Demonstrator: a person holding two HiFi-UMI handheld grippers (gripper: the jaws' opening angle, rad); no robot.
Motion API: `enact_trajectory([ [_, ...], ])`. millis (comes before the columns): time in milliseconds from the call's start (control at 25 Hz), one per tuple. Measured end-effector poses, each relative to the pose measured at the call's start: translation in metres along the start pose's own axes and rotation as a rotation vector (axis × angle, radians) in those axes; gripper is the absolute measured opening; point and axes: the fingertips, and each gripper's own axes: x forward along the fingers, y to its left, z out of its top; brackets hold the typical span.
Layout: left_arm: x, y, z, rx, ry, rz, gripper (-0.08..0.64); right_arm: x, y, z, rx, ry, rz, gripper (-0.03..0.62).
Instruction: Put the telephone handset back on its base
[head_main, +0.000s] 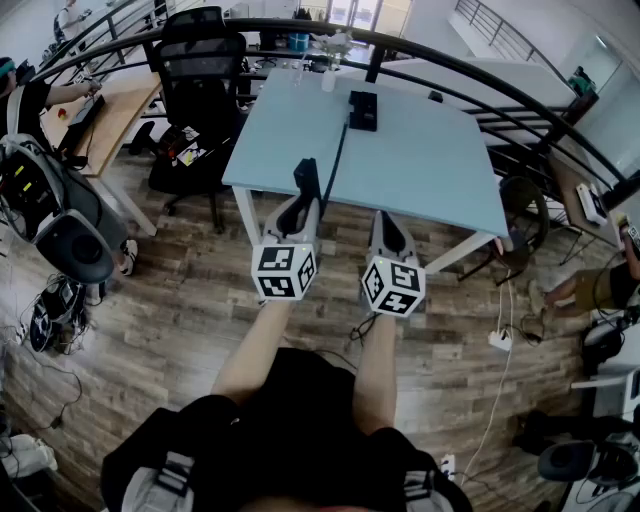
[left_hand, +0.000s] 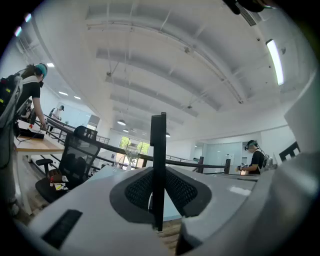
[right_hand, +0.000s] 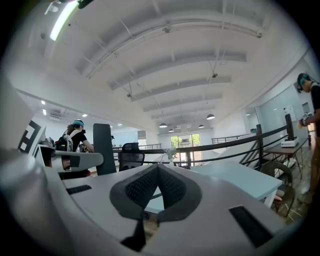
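Observation:
My left gripper (head_main: 303, 203) is shut on the black telephone handset (head_main: 305, 178), which stands upright just before the near edge of the light blue table (head_main: 420, 170). In the left gripper view the handset (left_hand: 158, 145) shows edge-on, pinched between the dark pads (left_hand: 137, 190). A black cord (head_main: 338, 155) runs from it to the black base (head_main: 362, 110) at the far middle of the table. My right gripper (head_main: 386, 222) hovers beside the left one, shut with nothing in it; its pads (right_hand: 142, 187) meet. The right gripper view shows the handset (right_hand: 103, 149) at left.
A black office chair (head_main: 200, 70) stands left of the table, next to a wooden desk (head_main: 115, 110) with a person at it. A dark railing (head_main: 480, 85) arcs behind the table. Cables and a white power strip (head_main: 498, 340) lie on the wooden floor.

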Motion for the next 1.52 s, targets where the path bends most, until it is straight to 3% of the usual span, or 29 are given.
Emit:
enact_trajectory([
  [720,0.003,-0.024,-0.011,-0.013,-0.008,-0.035,0.066,-0.013,-0.031,0.002,0.027,-0.042,0.0,-0.006],
  [1160,0.005,0.001,0.005,-0.012,-0.046,-0.007,0.066,0.019,-0.022,0.007,0.036,-0.054,0.073,-0.006],
  [1320,0.036,0.026,-0.006,-0.046,-0.033,-0.004,0.066,0.052,-0.013,0.013,0.006,-0.066,0.109,-0.006],
  [1520,0.114,0.052,-0.024,-0.095,-0.018,-0.031,0.066,0.117,-0.053,0.007,-0.008,-0.053,0.046,-0.006],
])
